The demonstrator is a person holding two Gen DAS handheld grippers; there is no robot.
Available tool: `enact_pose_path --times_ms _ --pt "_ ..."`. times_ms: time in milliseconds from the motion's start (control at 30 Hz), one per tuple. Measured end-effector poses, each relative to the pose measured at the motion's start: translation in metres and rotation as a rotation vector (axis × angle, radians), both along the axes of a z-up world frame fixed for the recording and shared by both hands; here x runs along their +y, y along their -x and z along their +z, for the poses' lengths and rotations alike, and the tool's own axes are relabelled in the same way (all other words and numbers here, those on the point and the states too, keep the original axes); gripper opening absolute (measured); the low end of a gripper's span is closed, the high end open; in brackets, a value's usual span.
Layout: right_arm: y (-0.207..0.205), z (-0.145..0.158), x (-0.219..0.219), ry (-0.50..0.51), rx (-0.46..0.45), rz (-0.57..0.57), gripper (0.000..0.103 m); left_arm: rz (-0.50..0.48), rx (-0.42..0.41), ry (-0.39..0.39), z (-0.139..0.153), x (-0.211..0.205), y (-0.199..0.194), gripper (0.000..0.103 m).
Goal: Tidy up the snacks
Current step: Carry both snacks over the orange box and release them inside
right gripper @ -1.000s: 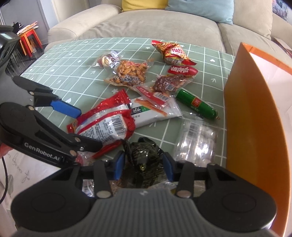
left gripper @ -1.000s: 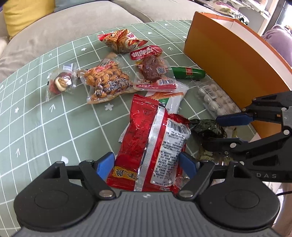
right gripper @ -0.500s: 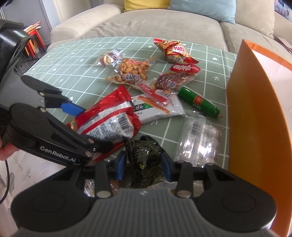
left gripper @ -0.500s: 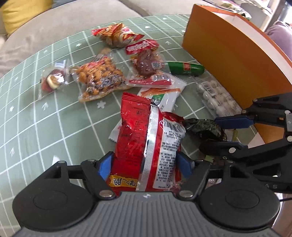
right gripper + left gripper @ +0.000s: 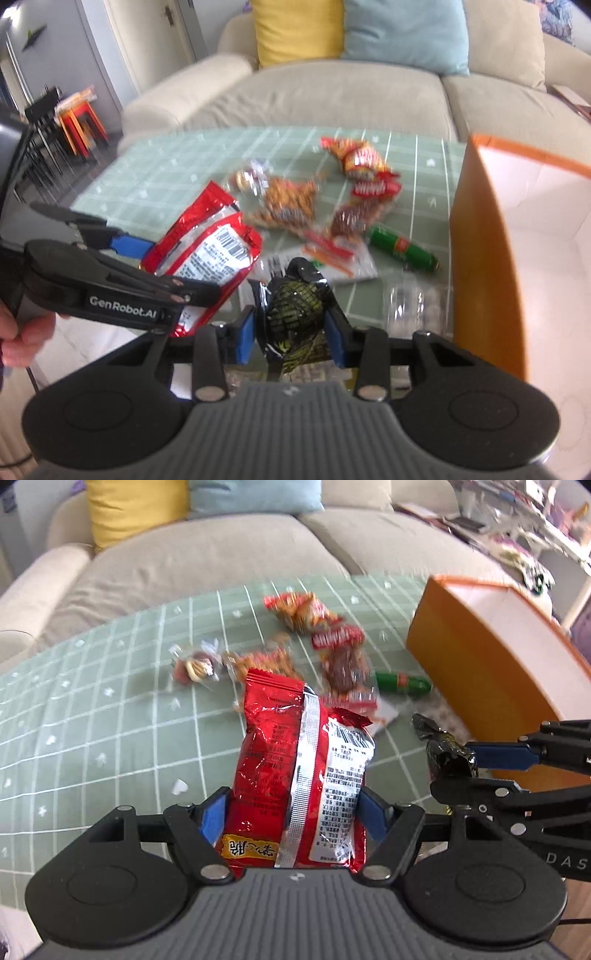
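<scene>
Nearest the cameras, the left gripper has its fingers clamped on a crinkled red foil snack bag, while the right gripper pinches a small dark, yellow-netted packet, both lifted clear of the bench beside the orange box. The job looks barely begun: the box's white interior appears empty, and left of it a green sausage stick, peanuts and several red packets lie scattered on the green checked cloth.
</scene>
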State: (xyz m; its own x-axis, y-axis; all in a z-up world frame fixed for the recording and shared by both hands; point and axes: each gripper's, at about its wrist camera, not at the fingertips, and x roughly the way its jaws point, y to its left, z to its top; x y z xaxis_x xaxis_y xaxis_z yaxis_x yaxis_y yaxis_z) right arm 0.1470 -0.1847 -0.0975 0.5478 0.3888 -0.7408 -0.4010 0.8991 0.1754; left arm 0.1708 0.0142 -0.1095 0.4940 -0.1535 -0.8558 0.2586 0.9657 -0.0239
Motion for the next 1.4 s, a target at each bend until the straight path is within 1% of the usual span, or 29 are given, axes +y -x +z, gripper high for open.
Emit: enact_pose_path --times_ms 33,233,400,500,633,733,833,967,1100,1233,1300,1400 --pt "0.002 0.007 -0.002 -0.002 -0.009 -0.003 0.035 0.007 -0.009 0.002 0.007 -0.001 0.002 0.084" --pt "0.014 0.053 -0.029 -0.008 -0.042 -0.036 0.035 -0.011 -0.058 0.025 0.055 -0.021 0.014 0.084" --pt "0.022 0.093 -0.071 -0.016 -0.078 -0.093 0.035 -0.057 -0.090 0.098 0.092 -0.054 0.018 0.084" --pt "0.022 0.109 -0.099 -0.018 -0.060 -0.128 0.035 -0.100 -0.100 0.124 0.108 -0.082 0.014 0.084" --pt "0.021 0.117 -0.133 0.045 -0.027 -0.168 0.035 -0.153 -0.067 0.176 0.119 -0.123 0.010 0.084" --pt "0.017 0.114 -0.158 0.088 0.011 -0.195 0.035 -0.206 -0.042 0.167 0.117 -0.157 0.006 0.084" --pt "0.012 0.104 -0.181 0.138 0.054 -0.206 0.035 -0.270 0.020 0.150 0.103 -0.189 -0.001 0.084" --pt "0.001 0.081 -0.205 0.185 0.128 -0.215 0.035 -0.342 0.095 0.059 0.076 -0.225 -0.009 0.084" --pt "-0.013 0.057 -0.213 0.230 0.183 -0.187 0.035 -0.369 0.154 -0.026 0.053 -0.245 -0.020 0.084" --pt "-0.026 0.037 -0.219 0.255 0.233 -0.162 0.033 -0.356 0.198 -0.063 0.036 -0.255 -0.033 0.084" --pt "-0.033 0.026 -0.221 0.261 0.254 -0.140 0.032 -0.362 0.208 -0.088 0.029 -0.261 -0.037 0.084" --pt "-0.043 0.011 -0.220 0.293 0.290 -0.108 0.032 -0.387 0.201 -0.135 0.023 -0.272 -0.041 0.084"
